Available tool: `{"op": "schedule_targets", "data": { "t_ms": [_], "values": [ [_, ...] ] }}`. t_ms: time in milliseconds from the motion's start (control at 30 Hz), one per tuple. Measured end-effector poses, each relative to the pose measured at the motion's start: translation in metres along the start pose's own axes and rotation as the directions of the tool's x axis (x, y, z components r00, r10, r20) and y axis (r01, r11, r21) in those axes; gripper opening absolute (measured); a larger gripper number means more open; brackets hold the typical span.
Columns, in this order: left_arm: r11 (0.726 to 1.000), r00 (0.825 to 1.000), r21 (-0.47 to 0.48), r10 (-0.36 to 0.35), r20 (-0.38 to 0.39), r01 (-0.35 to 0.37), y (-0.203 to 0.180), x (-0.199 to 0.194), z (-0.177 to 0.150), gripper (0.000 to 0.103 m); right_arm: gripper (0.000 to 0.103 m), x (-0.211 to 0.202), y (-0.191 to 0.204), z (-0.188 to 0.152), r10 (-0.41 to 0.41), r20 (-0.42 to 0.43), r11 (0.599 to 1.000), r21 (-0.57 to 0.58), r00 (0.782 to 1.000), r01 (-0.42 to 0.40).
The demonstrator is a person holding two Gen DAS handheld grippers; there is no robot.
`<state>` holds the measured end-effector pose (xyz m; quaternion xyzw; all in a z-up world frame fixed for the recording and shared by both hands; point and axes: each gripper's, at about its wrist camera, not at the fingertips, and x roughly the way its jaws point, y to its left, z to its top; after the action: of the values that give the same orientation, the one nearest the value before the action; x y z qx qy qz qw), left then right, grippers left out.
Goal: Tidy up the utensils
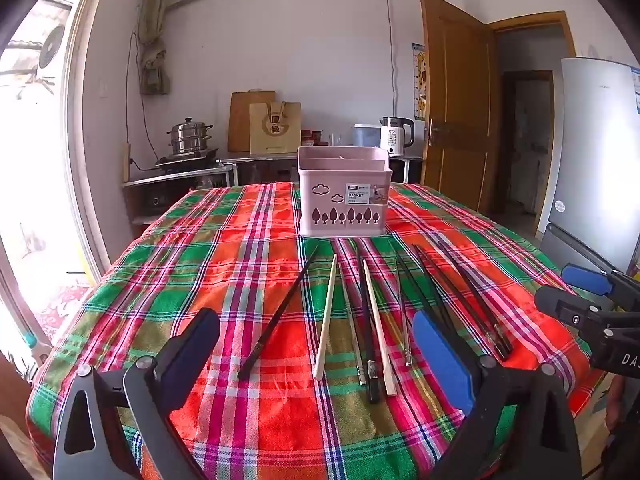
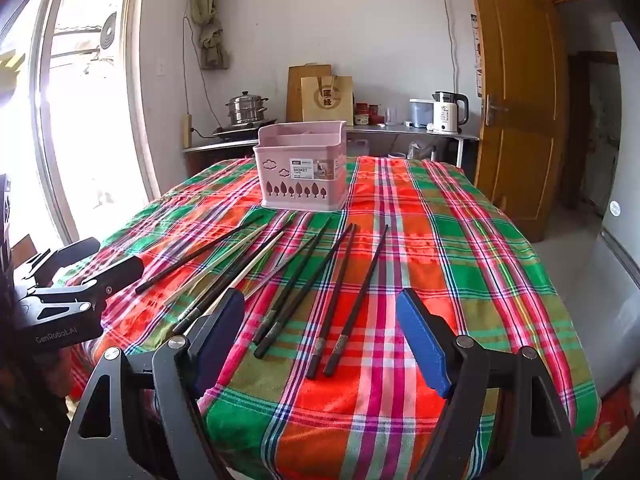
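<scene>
A pink utensil basket point(image 1: 343, 192) point(image 2: 302, 168) stands at the far middle of the plaid-covered table point(image 1: 180, 264) point(image 2: 460, 240). Several chopsticks lie loose in front of it: black ones point(image 1: 280, 316) point(image 2: 352, 296), pale wooden ones point(image 1: 326, 320) point(image 2: 240, 276) and thin metal ones point(image 1: 352, 324). My left gripper point(image 1: 316, 356) is open and empty, hovering above the near ends of the chopsticks. My right gripper point(image 2: 320, 340) is open and empty above the black chopsticks on the right. Each gripper also shows in the other's view: the right one point(image 1: 588, 300), the left one point(image 2: 80, 268).
Behind the table a counter holds a steel steamer pot point(image 1: 190, 136), a paper bag point(image 1: 275, 128) and a white kettle point(image 1: 396, 134). A wooden door point(image 1: 456, 100) and a fridge point(image 1: 596, 152) stand on the right. A bright window is at the left.
</scene>
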<state>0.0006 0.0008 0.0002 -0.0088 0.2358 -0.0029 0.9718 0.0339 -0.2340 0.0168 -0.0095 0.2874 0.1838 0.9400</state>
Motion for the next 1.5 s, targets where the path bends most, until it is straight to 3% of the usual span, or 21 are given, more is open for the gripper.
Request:
{"op": "schedule_targets", "data": {
  "t_ms": [367,667,1500],
  "values": [
    [1.0,1.0,-0.012,0.022,0.011,-0.022,-0.004,-0.006,0.002,0.096,0.078,-0.011,-0.003,0.016,-0.002,0.009,1.0,-0.003,1.0,0.002],
    [1.0,0.999,-0.009,-0.004,0.032,0.004,-0.002,-0.011,-0.003,0.094,0.078,-0.018,0.0,0.008,-0.007,0.044,1.0,-0.003,0.999,0.007],
    [1.0,0.997,-0.013,0.023,0.073,-0.022,-0.001,-0.021,-0.007,0.094,0.078,-0.018,0.003,0.007,-0.008,0.056,1.0,0.0,0.998,0.008]
  ]
}}
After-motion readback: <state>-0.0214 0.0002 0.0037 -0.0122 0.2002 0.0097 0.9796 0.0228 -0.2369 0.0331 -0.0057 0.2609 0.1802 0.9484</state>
